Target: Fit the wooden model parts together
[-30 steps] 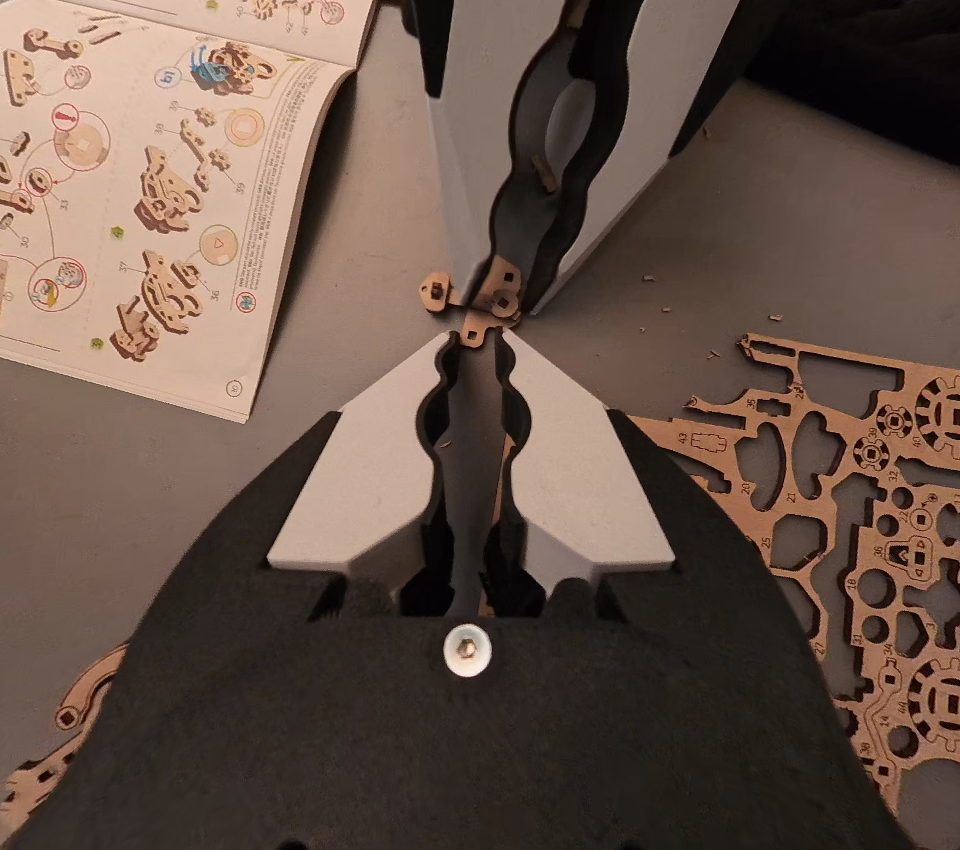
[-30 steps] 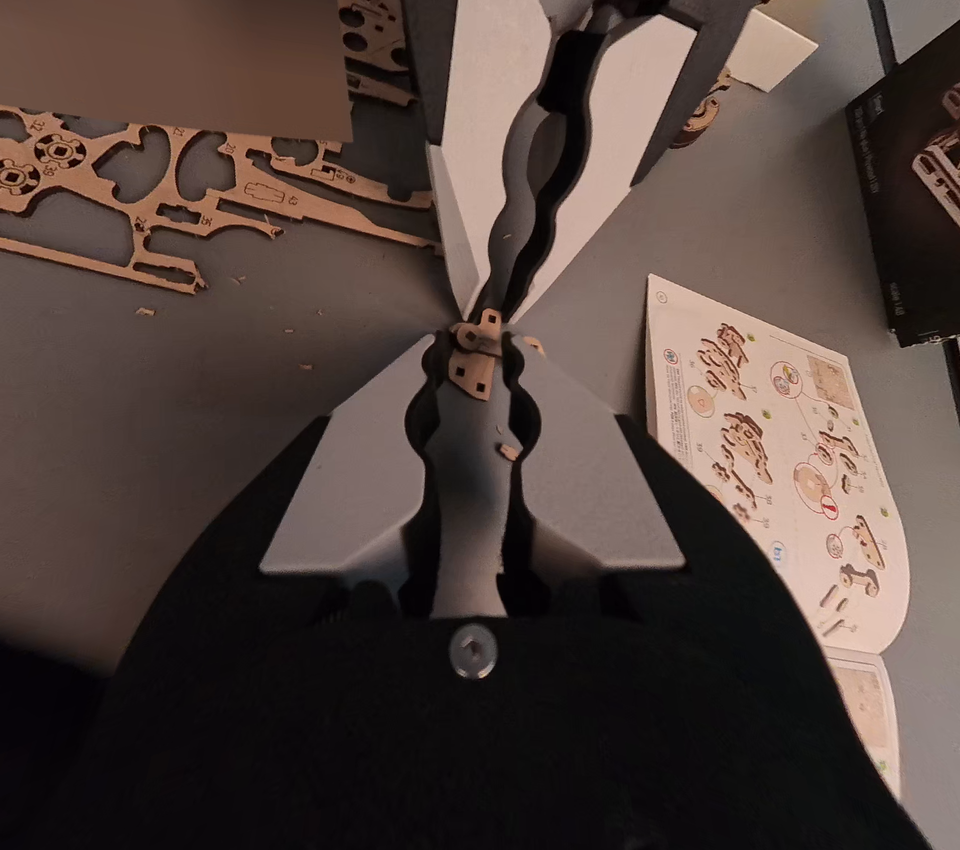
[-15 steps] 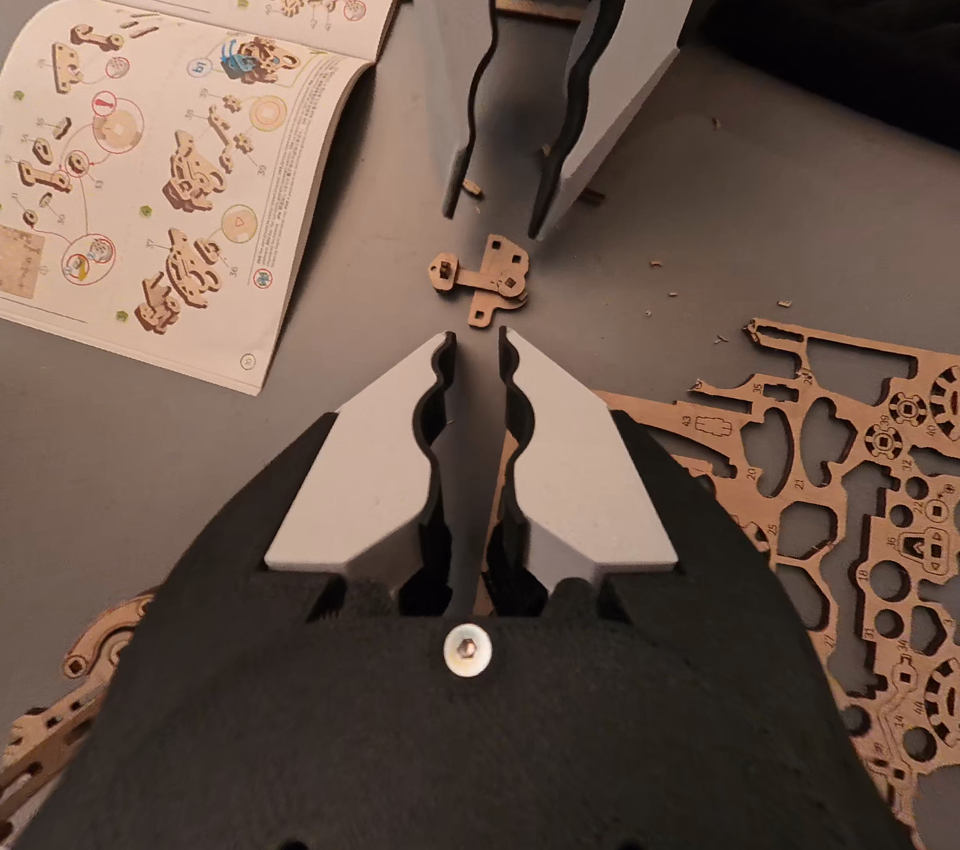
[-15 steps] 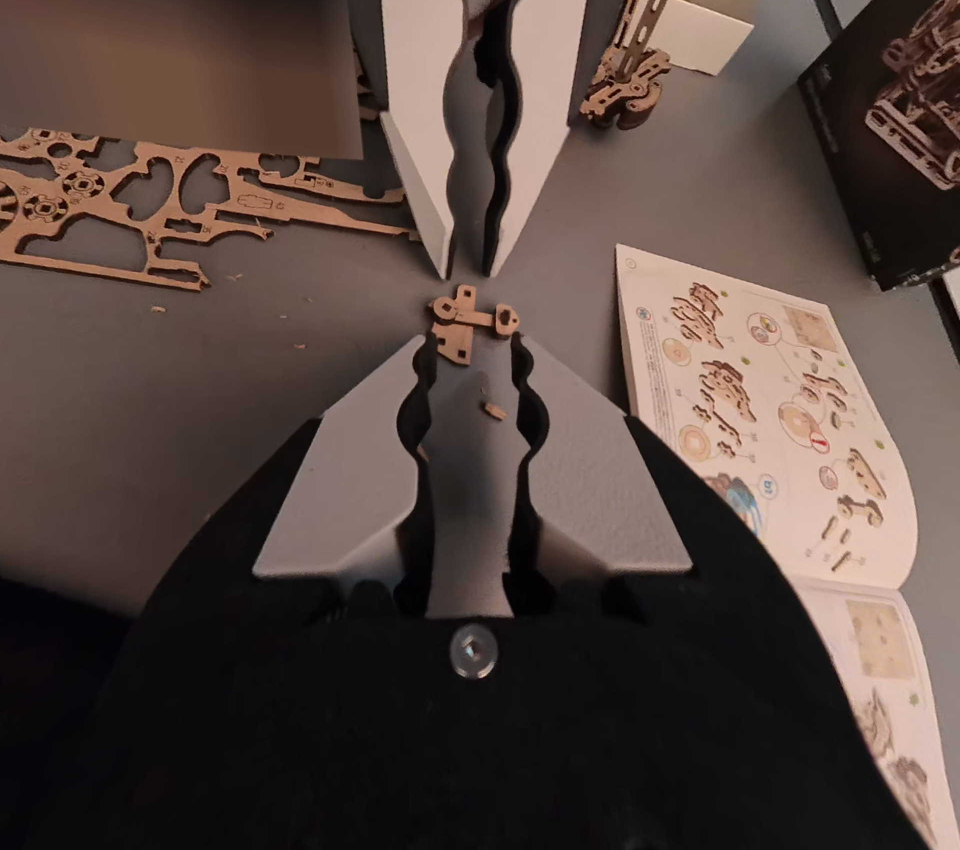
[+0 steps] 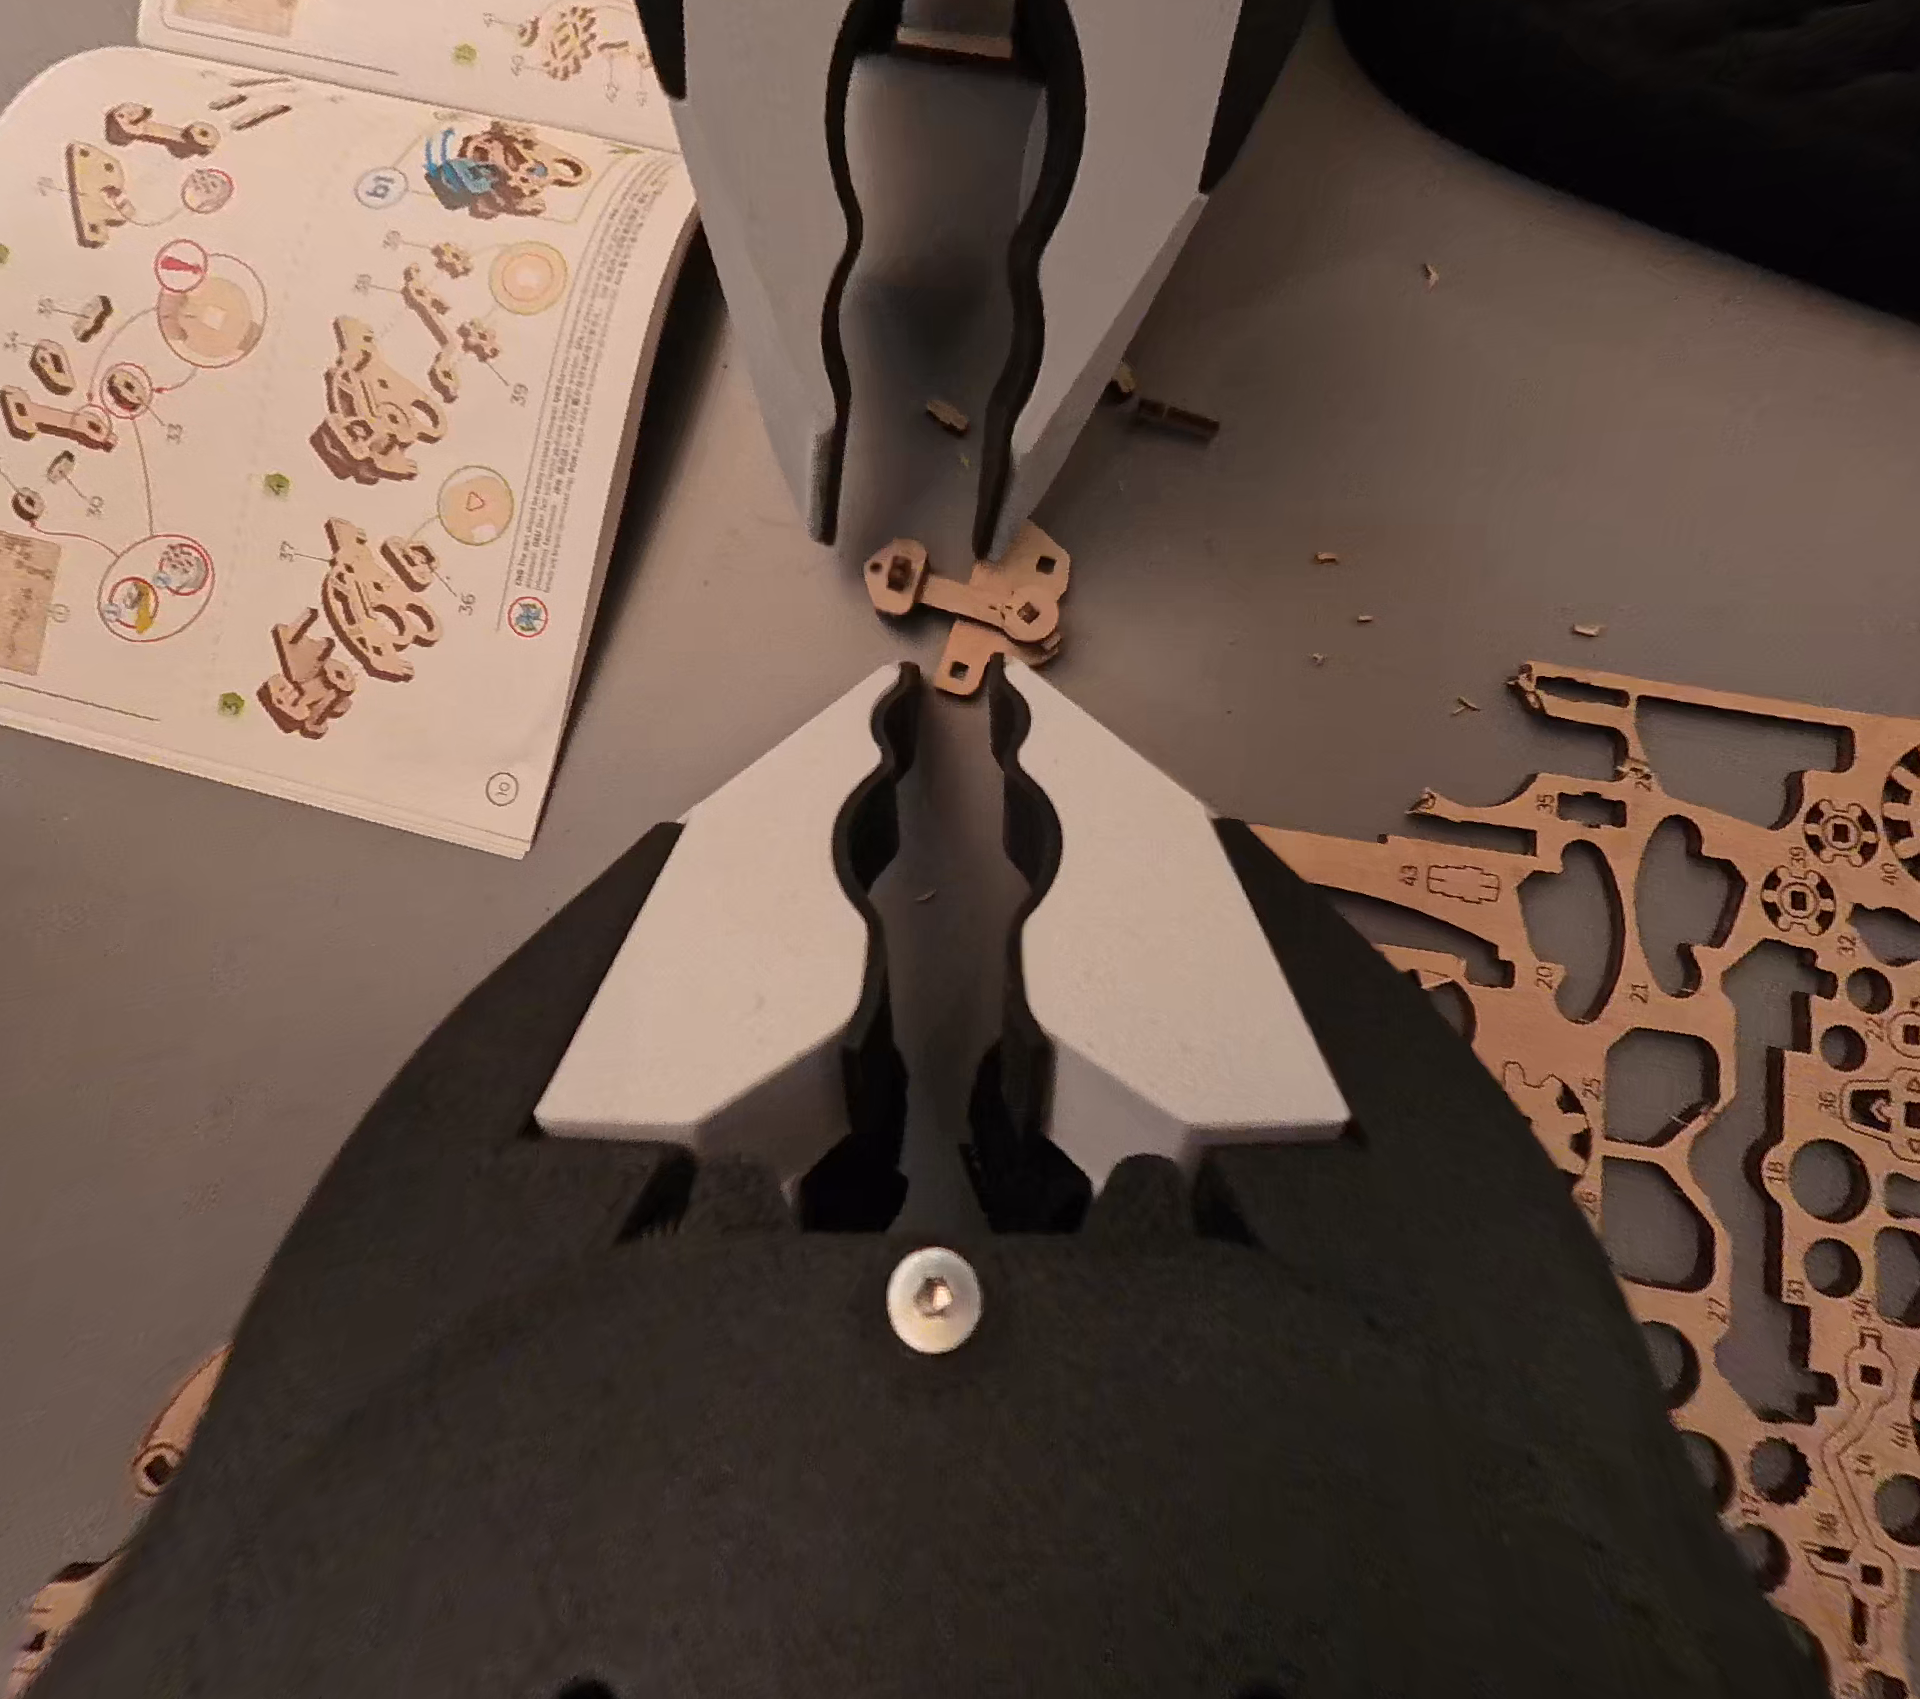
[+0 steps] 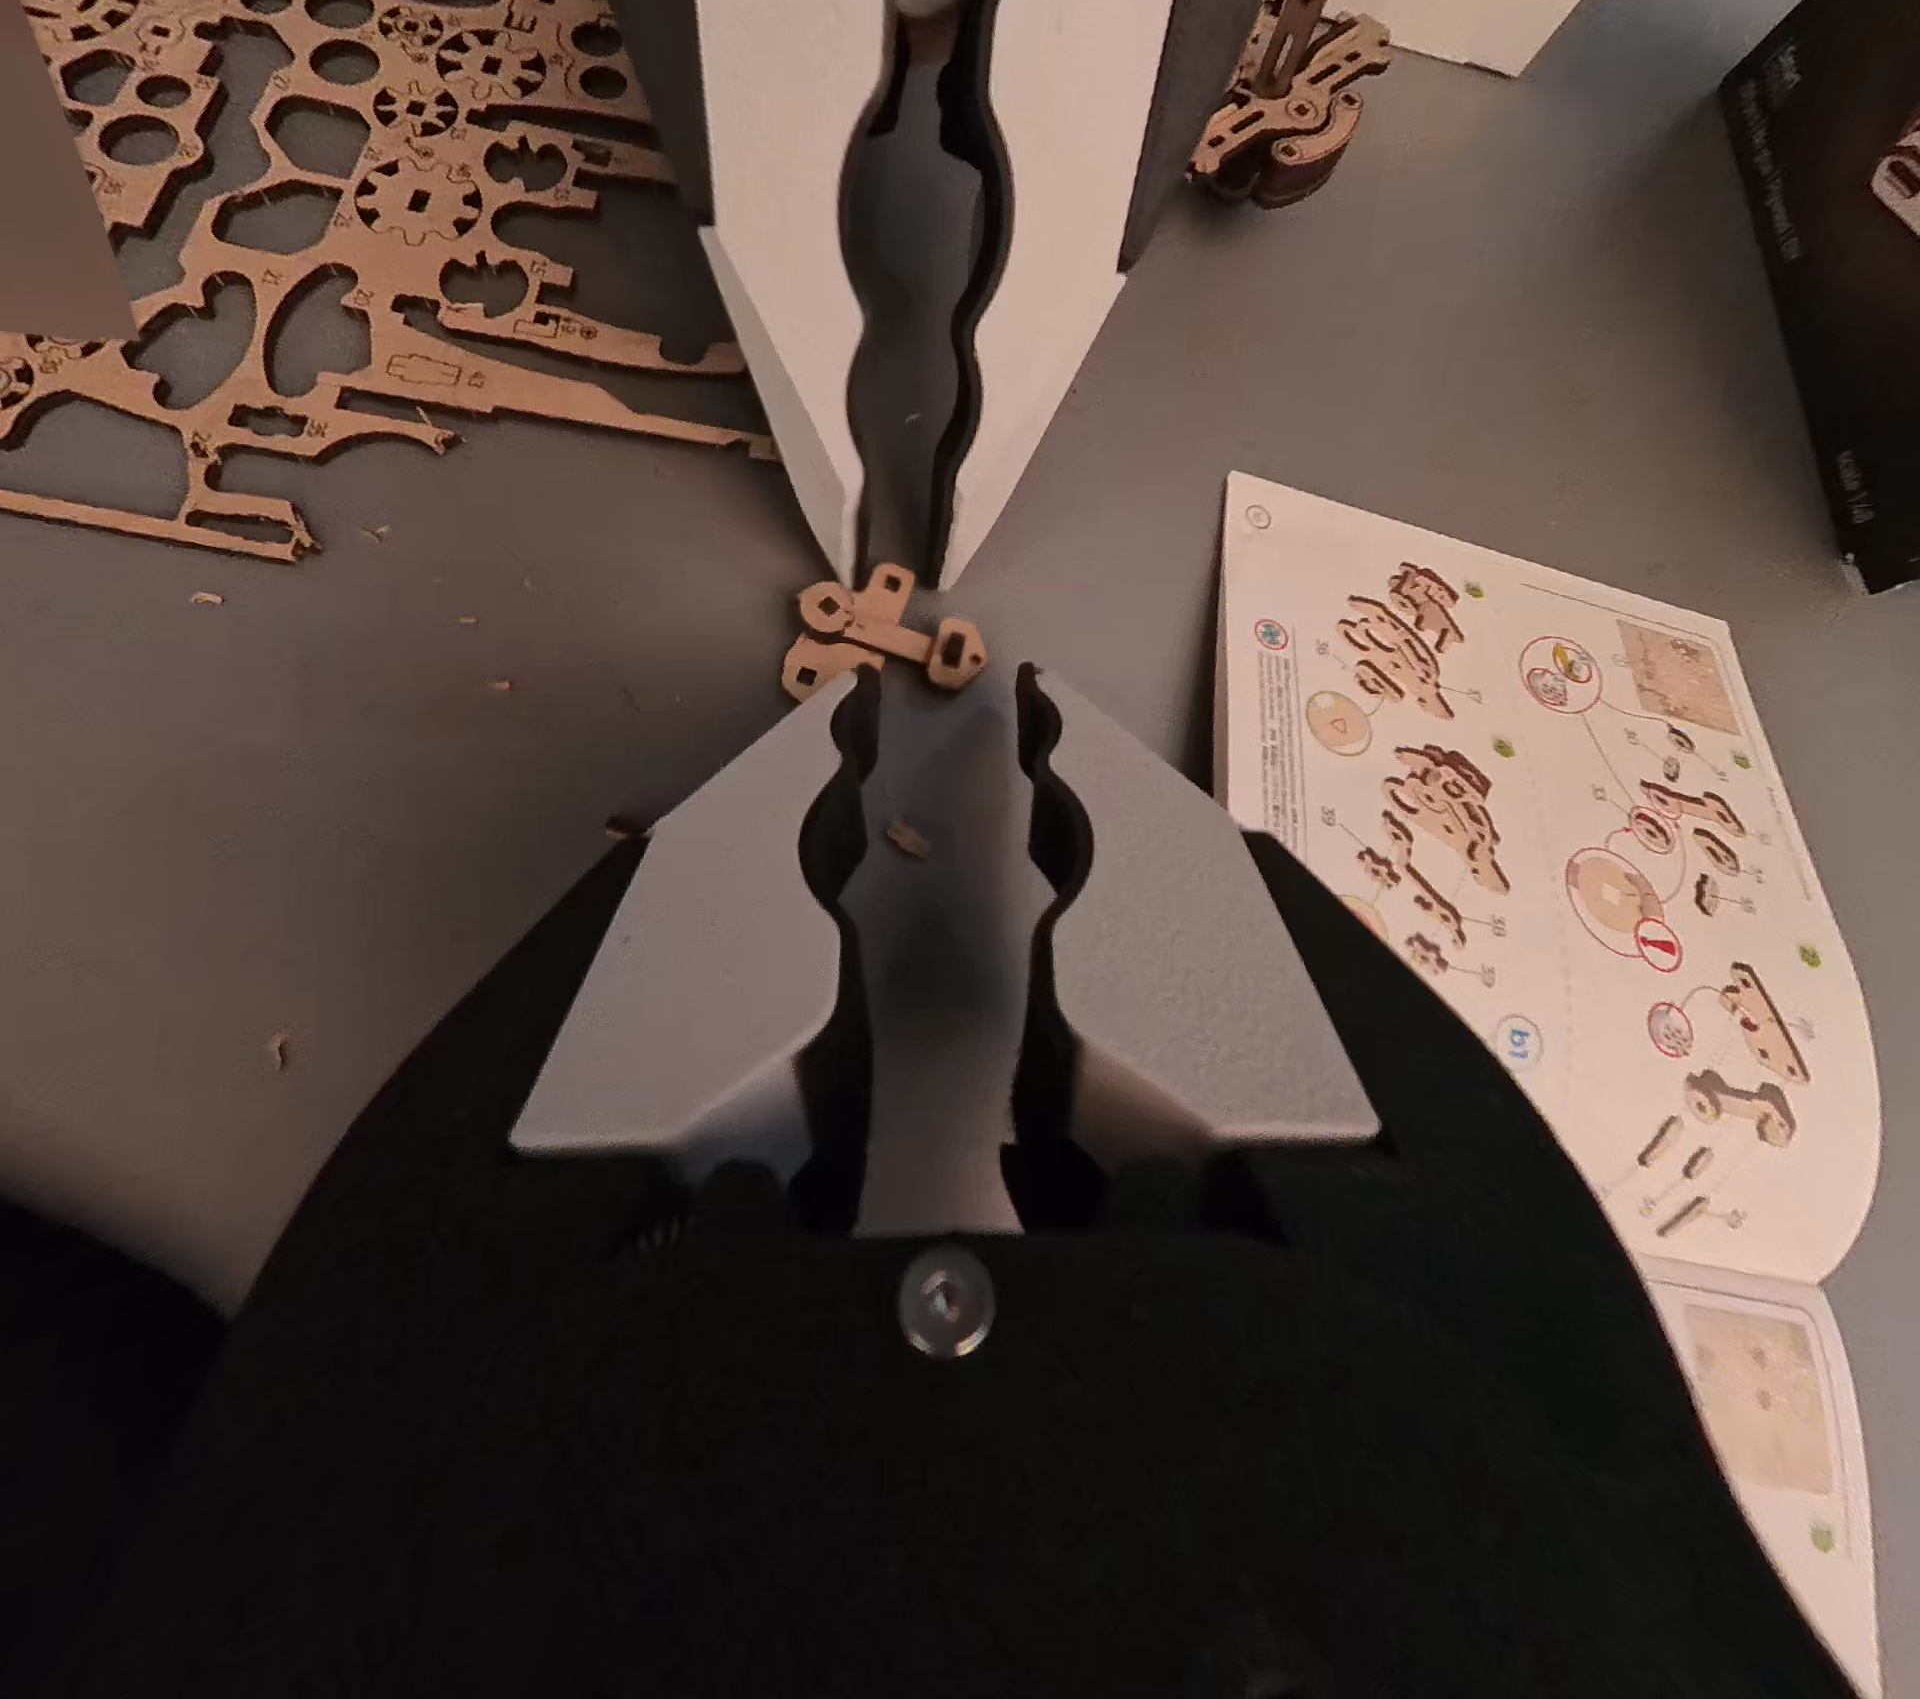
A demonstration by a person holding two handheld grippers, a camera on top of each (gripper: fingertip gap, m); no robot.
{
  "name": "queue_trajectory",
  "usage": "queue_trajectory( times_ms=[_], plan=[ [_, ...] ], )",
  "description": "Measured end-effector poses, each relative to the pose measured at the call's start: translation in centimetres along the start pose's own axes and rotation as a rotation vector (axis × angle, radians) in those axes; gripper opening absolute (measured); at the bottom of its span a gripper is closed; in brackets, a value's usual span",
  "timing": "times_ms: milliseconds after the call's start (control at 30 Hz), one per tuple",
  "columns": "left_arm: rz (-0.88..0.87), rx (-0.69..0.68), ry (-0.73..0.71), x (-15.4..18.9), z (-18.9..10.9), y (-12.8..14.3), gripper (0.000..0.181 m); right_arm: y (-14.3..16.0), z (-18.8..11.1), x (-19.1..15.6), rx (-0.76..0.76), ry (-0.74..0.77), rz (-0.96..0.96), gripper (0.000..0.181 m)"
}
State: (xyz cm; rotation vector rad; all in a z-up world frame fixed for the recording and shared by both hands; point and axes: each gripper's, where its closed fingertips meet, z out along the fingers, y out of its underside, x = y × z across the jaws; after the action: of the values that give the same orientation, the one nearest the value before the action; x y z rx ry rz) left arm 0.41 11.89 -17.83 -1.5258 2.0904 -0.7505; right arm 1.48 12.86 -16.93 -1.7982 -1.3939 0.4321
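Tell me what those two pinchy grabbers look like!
Both match. The left gripper and right gripper each have a rough black body, a silver screw in the middle, and two pale grey pointed fingers with wavy black inner edges. No cables or sleeves show.

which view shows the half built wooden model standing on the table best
The right wrist view: the half-built wooden model stands upright behind the left tongs. The left wrist view catches only brown curved pieces at its lower left edge, perhaps part of it.
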Motion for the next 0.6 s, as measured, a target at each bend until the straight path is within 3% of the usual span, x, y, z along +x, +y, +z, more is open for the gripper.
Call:
queue_trajectory(
  times_ms=[600],
  plan=[
    [0.012,0.034,0.047,0.08,0.1,-0.16,0.012,0.04,0.27,-0.4,-0.025,-0.09,0.002,0.017]
  ],
)
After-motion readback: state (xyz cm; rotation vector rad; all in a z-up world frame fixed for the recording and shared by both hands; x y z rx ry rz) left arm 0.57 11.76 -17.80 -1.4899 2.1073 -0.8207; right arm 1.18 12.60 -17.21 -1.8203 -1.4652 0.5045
